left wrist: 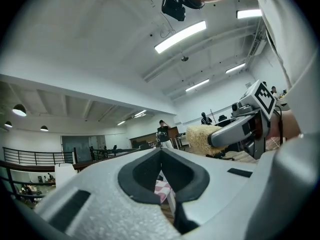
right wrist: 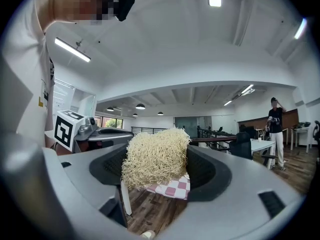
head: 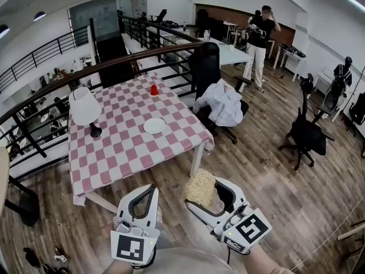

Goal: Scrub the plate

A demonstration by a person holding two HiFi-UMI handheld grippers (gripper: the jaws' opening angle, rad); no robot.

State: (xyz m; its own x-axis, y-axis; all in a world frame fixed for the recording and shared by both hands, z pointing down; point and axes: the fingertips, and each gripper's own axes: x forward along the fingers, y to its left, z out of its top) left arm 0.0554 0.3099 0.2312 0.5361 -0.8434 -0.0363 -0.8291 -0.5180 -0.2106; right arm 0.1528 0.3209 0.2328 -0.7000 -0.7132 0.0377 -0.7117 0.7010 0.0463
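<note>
A white lamp (head: 84, 108) and a red cup (head: 153, 89) were set on the checkered bench (head: 120, 148); a white garment (head: 221, 104) was draped over a chair (head: 204, 64).

On the table (head: 120, 147), plate (head: 154, 125) lies right of lamp (head: 85, 108), before cup (head: 153, 89).

Bright, even light from ceiling strip lamps (left wrist: 180, 36), faint shadows, strong fisheye bending with dark vignetted corners, and softly blurred near foregrounds.

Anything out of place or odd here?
Nothing spilled or damaged. Only untidy item: a white garment heaped over the office chair beside the table. The plate lies flat on the checked cloth, and the right tongs grip the scrubber away from it.
</note>
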